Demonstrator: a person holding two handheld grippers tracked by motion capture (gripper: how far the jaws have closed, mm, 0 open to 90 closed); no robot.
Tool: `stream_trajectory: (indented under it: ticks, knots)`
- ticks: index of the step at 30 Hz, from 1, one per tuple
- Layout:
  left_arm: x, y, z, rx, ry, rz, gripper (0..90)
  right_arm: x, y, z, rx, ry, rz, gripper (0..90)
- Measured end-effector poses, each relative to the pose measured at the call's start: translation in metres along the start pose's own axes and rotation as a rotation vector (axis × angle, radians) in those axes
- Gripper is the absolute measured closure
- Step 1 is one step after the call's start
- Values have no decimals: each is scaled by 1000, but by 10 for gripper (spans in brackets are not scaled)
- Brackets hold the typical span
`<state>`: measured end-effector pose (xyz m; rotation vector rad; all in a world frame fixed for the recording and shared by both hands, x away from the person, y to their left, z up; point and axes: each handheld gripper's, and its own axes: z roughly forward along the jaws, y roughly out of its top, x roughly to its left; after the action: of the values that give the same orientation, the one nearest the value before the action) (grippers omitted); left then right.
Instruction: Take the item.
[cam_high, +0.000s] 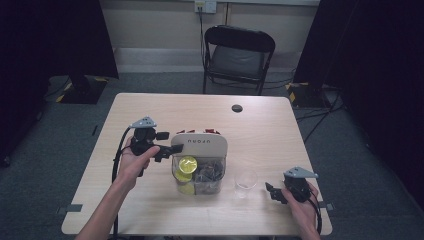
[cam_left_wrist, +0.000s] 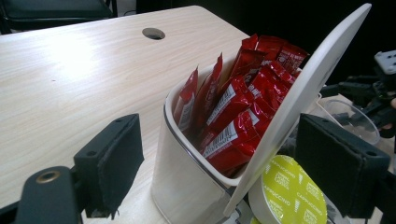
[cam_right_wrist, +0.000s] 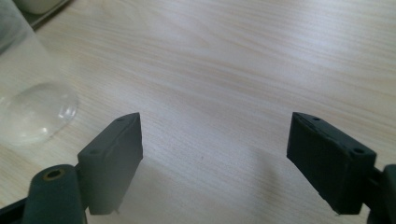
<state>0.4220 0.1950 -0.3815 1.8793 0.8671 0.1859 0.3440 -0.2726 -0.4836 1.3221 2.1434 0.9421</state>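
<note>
A clear organiser box (cam_high: 199, 175) stands mid-table with its white lid (cam_high: 200, 145) tipped up on edge. It holds red sachets (cam_left_wrist: 238, 107) in the back compartment, yellow capsules (cam_high: 187, 165) at front left and dark pods (cam_high: 208, 172) at front right. My left gripper (cam_high: 167, 142) is open at the lid's left end. In the left gripper view its jaws (cam_left_wrist: 224, 140) stand wide on either side of the lid (cam_left_wrist: 303, 93) and the box corner, not touching them. My right gripper (cam_high: 271, 191) is open low over bare table, right of a clear plastic cup (cam_high: 245, 181).
A black folding chair (cam_high: 239, 55) stands beyond the far table edge. A round cable hole (cam_high: 237, 108) sits near the back of the wooden table (cam_high: 150, 107). The cup (cam_right_wrist: 32, 93) lies to the left of the right gripper's jaws (cam_right_wrist: 215, 130).
</note>
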Motion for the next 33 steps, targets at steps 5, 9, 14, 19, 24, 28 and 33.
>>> stream_trajectory:
  ticks: [5,9,14,19,24,28,33]
  knots:
    - [0,0,-1,4,3,11,153,1,4,-9,-27,22,10,201]
    - [0,1,-1,-1,4,8,151,3,9,-18,-66,33,3,219]
    - [2,1,0,0,-3,4,131,8,16,-29,-104,54,8,241]
    - [0,1,2,10,4,19,131,17,26,-39,-150,93,3,259]
    - [0,1,2,18,6,14,128,27,39,-48,-197,151,-15,278]
    - [2,1,3,25,4,13,120,37,46,-47,-211,197,-23,273]
    - [1,1,2,24,7,17,119,48,55,-46,-239,227,-2,278]
